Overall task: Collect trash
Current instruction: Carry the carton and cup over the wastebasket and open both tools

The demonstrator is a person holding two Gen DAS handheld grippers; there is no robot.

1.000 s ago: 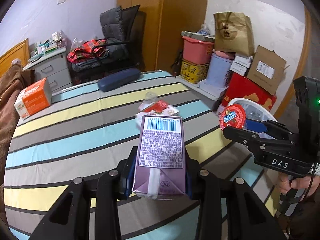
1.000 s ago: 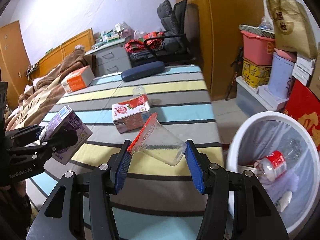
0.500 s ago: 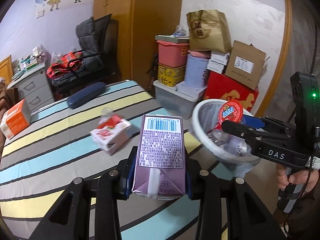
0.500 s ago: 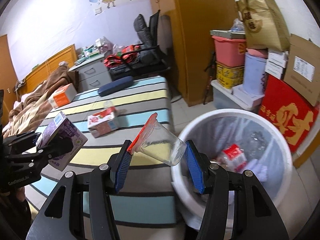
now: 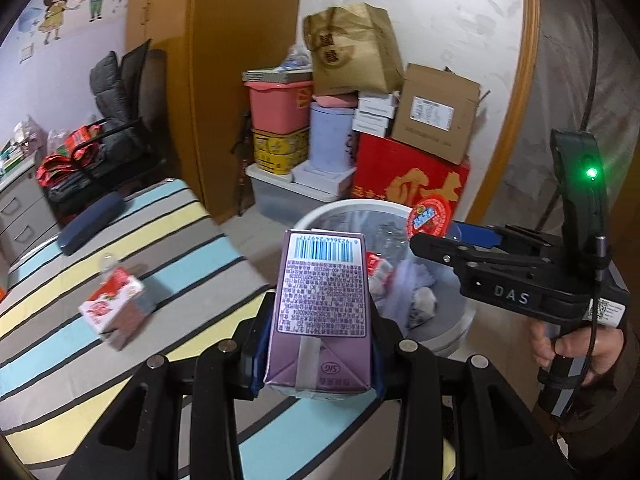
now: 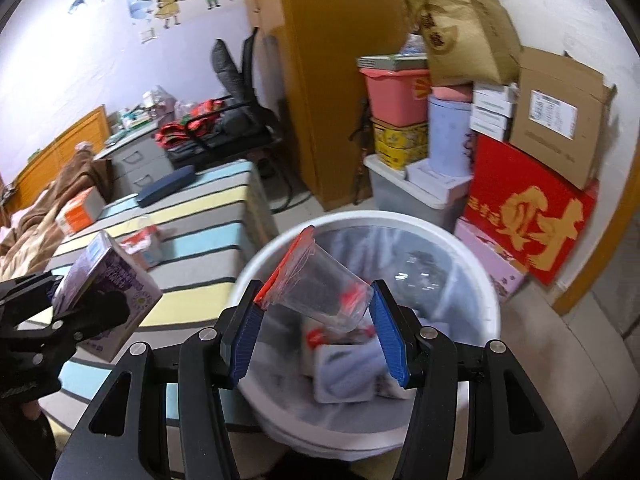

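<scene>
My left gripper [image 5: 316, 352] is shut on a purple drink carton [image 5: 322, 292], barcode end up, held over the striped bed's corner beside the white trash bin [image 5: 344, 210]. In the right wrist view the same carton [image 6: 108, 276] shows at the left in that gripper. My right gripper [image 6: 320, 332] is shut on a clear plastic cup [image 6: 324, 284] with a red torn lid, held above the bin [image 6: 492, 304], which holds a bottle, cartons and wrappers. From the left wrist view the cup's red lid [image 5: 430, 216] pokes out of the right gripper over the bin.
A red-and-white carton [image 5: 114, 300] lies on the striped bed [image 5: 180, 248], with a dark blue case [image 5: 90, 220] and an orange box [image 6: 76, 210] farther back. Stacked boxes, tubs and a paper bag [image 5: 352, 52] stand behind the bin. A hand [image 5: 576, 348] holds the right gripper's handle.
Both grippers have swung right from over the bed toward the bin, each keeping its item. The cup now hangs over the bin's opening and the carton has come next to its rim.
</scene>
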